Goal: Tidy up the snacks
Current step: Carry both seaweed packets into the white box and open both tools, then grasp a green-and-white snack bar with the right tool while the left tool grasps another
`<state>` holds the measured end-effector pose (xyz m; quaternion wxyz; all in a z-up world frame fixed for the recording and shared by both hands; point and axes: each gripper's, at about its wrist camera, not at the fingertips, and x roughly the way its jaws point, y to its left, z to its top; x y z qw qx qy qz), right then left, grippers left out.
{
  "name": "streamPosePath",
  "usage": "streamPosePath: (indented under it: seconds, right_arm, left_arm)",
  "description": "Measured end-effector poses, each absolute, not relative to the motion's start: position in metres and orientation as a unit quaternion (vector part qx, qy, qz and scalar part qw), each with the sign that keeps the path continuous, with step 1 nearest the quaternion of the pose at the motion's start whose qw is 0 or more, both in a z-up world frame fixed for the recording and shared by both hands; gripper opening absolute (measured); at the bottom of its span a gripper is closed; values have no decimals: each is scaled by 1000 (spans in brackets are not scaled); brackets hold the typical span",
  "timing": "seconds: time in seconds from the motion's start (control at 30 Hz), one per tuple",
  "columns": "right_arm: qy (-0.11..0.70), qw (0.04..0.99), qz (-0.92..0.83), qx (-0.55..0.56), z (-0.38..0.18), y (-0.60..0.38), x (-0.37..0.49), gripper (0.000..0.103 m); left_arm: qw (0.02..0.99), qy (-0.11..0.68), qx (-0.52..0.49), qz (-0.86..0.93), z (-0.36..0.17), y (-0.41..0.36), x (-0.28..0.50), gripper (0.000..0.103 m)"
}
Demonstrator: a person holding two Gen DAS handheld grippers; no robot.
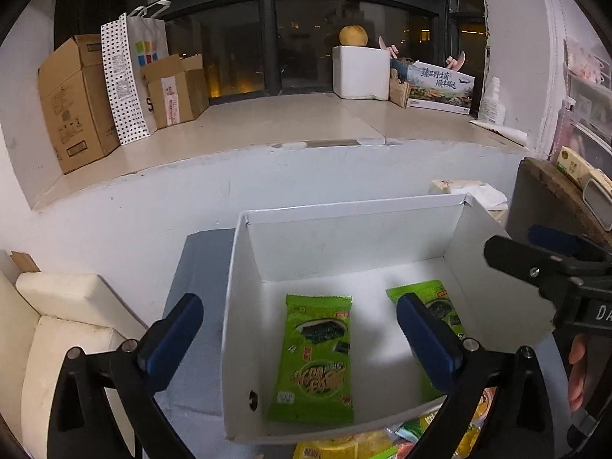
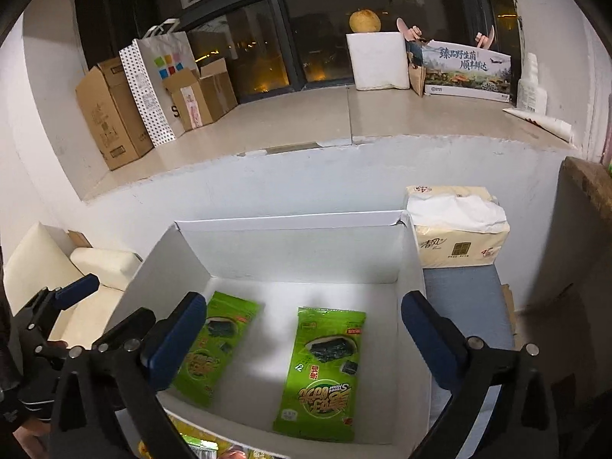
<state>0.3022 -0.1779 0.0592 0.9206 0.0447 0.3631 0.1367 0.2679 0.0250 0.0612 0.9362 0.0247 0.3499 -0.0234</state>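
A white open box (image 1: 244, 298) (image 2: 290, 225) stands in front of both grippers. Two green seaweed snack packets lie flat on its floor: one (image 1: 317, 359) (image 2: 208, 348) on the left, one (image 1: 443, 310) (image 2: 323, 371) on the right. My left gripper (image 1: 298, 340) is open and empty above the box's near left part. My right gripper (image 2: 302, 340) is open and empty above the box's near side; it also shows at the right edge of the left wrist view (image 1: 535, 264). More yellow and green snack packets (image 1: 382, 443) (image 2: 199, 447) lie just in front of the box.
A tissue pack (image 2: 455, 229) sits behind the box's right corner. A cream sofa (image 1: 57, 329) is at the left. A window ledge (image 1: 267, 126) behind holds cardboard boxes (image 1: 72, 103), a paper bag, a white foam box (image 1: 361, 72) and a printed carton.
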Motion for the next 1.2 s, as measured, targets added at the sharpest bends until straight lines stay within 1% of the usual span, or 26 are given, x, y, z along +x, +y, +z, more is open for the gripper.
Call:
streamPosePath:
  seconds: [0.1, 0.23, 0.37, 0.47, 0.57, 0.63, 0.7, 0.8, 0.9, 0.97, 1.03, 1.2]
  right_arm:
    - [349, 926, 140, 29, 69, -179, 288, 103]
    - [297, 941, 161, 13, 87, -185, 250, 103]
    - [296, 940, 167, 32, 96, -197, 205, 103]
    - [311, 934, 171, 38, 89, -205, 164, 103]
    - [339, 926, 161, 27, 67, -206, 126, 103]
    - [370, 918, 140, 9, 43, -203, 103, 103]
    - [383, 915, 127, -4, 21, -203, 84, 103]
    - [405, 907, 114, 6, -15, -205, 65, 103]
    - [436, 895, 96, -6, -47, -206, 66, 103]
    - [457, 885, 89, -19, -58, -206, 75, 103]
    - [467, 879, 94, -17, -65, -206, 78, 103]
    - [489, 868, 72, -51, -81, -200, 84, 103]
  left_arm:
    - [940, 339, 35, -20, 66, 26, 254, 103]
    - [943, 329, 37, -39, 74, 26, 220, 103]
    - [944, 326, 26, -42, 77, 27, 170, 103]
    - [939, 339, 12, -53, 68, 25, 132, 103]
    - [930, 360, 4, -72, 51, 16, 98, 103]
    - [926, 368, -1, -80, 34, 9, 74, 103]
    - [926, 368, 0, -85, 15, 4, 57, 103]
    - [918, 391, 16, -61, -10, -3, 53, 103]
    - [915, 399, 27, -51, -20, -6, 57, 103]
    - [913, 404, 27, -46, -26, -7, 60, 103]
    - [909, 413, 28, -49, -31, -8, 64, 103]
    - [908, 416, 28, -51, -34, -7, 64, 103]
